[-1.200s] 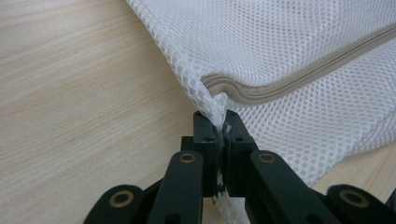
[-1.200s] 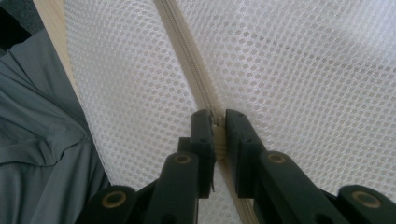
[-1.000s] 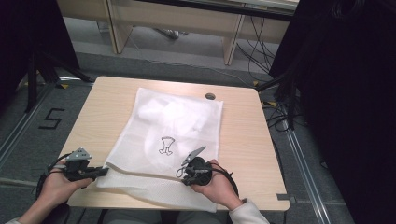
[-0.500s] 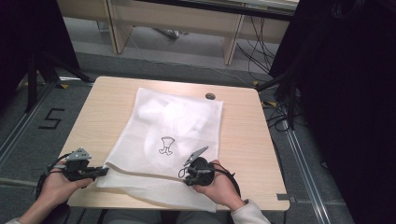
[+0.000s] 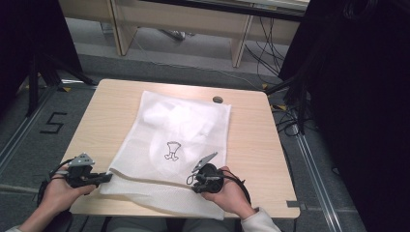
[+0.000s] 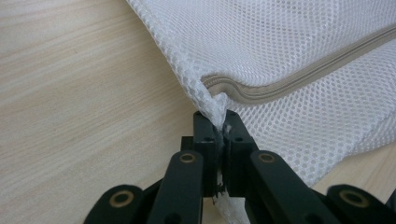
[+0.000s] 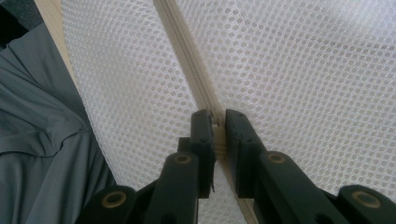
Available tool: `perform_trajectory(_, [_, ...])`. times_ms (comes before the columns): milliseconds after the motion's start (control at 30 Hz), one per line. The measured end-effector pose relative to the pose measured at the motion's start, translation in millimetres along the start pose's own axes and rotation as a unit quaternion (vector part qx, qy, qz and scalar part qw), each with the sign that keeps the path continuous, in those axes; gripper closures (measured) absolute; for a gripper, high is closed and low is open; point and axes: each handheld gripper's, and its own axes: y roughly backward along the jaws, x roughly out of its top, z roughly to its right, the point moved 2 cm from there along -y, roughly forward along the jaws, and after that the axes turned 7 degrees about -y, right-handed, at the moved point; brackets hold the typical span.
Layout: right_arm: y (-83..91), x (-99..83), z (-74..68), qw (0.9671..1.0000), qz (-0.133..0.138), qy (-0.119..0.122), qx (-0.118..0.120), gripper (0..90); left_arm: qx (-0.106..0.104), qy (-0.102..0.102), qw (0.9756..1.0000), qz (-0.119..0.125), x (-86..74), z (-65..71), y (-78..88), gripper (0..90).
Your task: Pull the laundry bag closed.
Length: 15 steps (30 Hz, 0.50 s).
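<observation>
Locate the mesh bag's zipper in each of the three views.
High view: not discernible along the mesh bag near edge.
Left gripper view: zipper runs from upper right down to the clamped corner.
Right gripper view: zipper runs from top centre down into the fingers.
Shared landmark: the white mesh.

Both hands sit low near the person's body. The left gripper [image 5: 107,177] points rightward, jaws clamped; the right gripper [image 5: 192,180] points leftward, jaws likewise pinched.
</observation>
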Motion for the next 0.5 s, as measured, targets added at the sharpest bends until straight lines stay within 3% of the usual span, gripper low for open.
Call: perform_trajectory(500, [2.8, -5.6, 3.2, 1.0, 0.001, -0.006, 0.0, 82.4, 0.004, -0.001, 1.0, 0.0, -0.1, 0.2, -0.1, 85.6])
